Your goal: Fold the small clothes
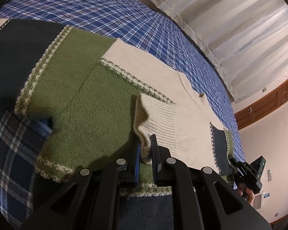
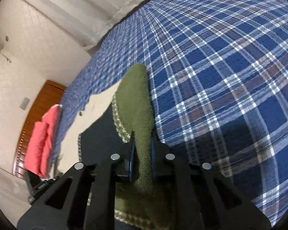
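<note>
A knit sweater [image 1: 82,103] in green, cream and navy blocks lies spread on a blue plaid bedspread [image 1: 98,13]. My left gripper [image 1: 146,149] is shut on the sweater's cream ribbed cuff [image 1: 159,115], which stands up from between the pads. In the right wrist view my right gripper [image 2: 142,143] is shut on a raised fold of the sweater's green knit [image 2: 138,103], with the striped trim and navy part just left of it. The right gripper [image 1: 245,174] also shows at the far right edge of the sweater in the left wrist view, held by a hand.
The plaid bedspread [image 2: 220,76] stretches wide to the right of the sweater. A pale curtain [image 1: 230,23] hangs beyond the bed's far edge. A red cushion [image 2: 42,138] and a brown wooden door [image 2: 46,95] stand at the left past the bed.
</note>
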A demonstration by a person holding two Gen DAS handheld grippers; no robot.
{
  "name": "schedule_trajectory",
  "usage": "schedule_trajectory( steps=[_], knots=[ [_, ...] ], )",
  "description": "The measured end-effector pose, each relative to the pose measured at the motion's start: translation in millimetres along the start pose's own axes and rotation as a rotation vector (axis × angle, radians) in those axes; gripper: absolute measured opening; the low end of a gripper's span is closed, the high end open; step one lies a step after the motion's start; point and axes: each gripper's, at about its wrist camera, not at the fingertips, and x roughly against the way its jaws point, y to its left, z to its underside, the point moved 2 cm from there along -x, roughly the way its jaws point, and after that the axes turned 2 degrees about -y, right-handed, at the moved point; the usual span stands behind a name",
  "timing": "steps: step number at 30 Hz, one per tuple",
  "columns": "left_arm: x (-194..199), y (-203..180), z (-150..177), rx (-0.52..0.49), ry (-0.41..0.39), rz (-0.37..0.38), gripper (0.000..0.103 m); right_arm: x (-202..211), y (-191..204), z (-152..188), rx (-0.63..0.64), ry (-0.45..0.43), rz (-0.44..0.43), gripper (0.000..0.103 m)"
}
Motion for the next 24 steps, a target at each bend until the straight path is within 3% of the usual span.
schedule_trajectory(
  steps=[2,5,6,7,10,14,19,24],
  knots=[
    [2.7,2.3,-0.6,0.008,0.003,0.023,0.012,9.4,2.4,5.0,-0.005,-0.007,-0.002,0.017],
    [14.8,7.2,0.4,0.020,0.001,0.058,0.021,37.6,6.1,18.3,-0.012,-0.044,-0.009,0.045],
    [18.6,7.2,0.5,0.015,-0.003,0.060,0.031,49.4,7.2,24.1,-0.011,-0.063,-0.016,0.056],
    [28.3,8.8,1.6,-0.003,-0.016,0.051,0.045,57.5,7.5,28.8,-0.011,-0.072,-0.025,0.059],
    [53.4,14.8,4.3,-0.049,-0.054,0.020,0.068,91.2,4.5,57.4,-0.004,-0.092,-0.037,0.065],
    [92.1,41.8,6.4,-0.060,-0.108,-0.034,0.076,120.4,2.7,89.2,0.018,-0.108,-0.006,0.067],
    [139.2,109.0,0.0,0.069,-0.168,-0.073,0.077,137.8,0.5,124.7,0.070,-0.146,0.047,0.070],
    [177.2,164.5,-12.5,0.175,-0.249,-0.102,0.077,136.0,0.0,127.4,0.086,-0.151,0.035,0.076]
  ],
)
